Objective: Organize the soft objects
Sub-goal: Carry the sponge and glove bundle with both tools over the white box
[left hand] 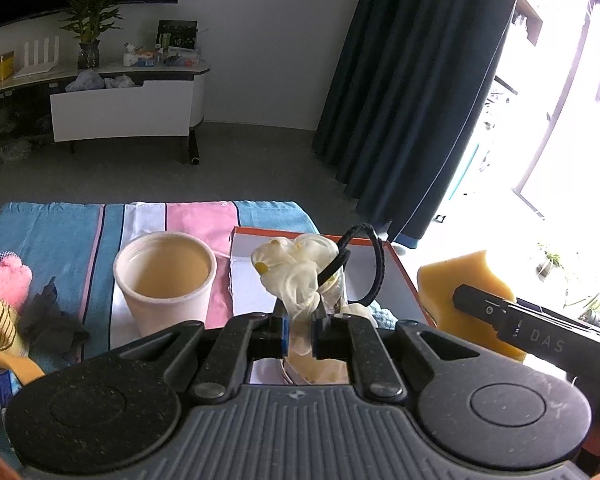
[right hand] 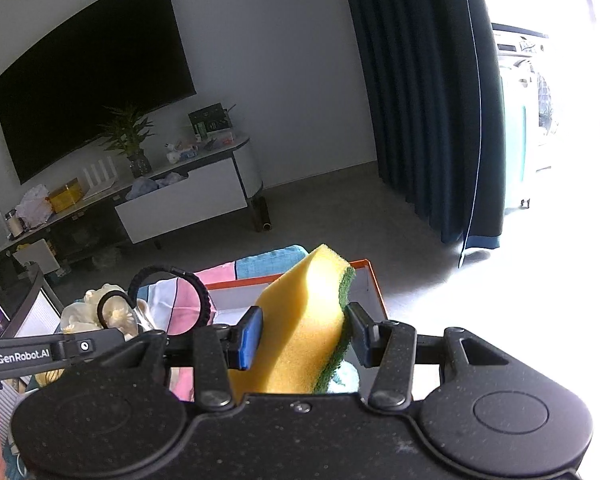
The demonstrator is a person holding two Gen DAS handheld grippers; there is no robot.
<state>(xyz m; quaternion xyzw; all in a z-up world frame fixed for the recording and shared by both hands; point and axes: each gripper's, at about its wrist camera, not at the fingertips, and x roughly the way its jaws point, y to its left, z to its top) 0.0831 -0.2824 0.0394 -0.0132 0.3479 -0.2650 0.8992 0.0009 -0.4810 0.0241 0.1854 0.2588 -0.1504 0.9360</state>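
Left gripper [left hand: 300,334] pinches a cream glove bundle [left hand: 296,268]; right gripper [right hand: 304,338] clamps the yellow sponge [right hand: 304,320] above the orange-rimmed box [right hand: 374,280].

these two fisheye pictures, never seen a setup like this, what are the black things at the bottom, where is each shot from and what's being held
The black shapes are two handheld grasping tools; a person carries one in each hand, with no robot arm. Each has a camera looking forward along its fingers, so one picture comes from the left tool, the other from the right tool. The left tool is shut on a cream rubber glove with a black hair tie looped around it. The right tool grips a yellow sponge with a green scouring side. Below lie a striped cloth, a cream paper cup, an orange-edged box lid and a pink plush toy.
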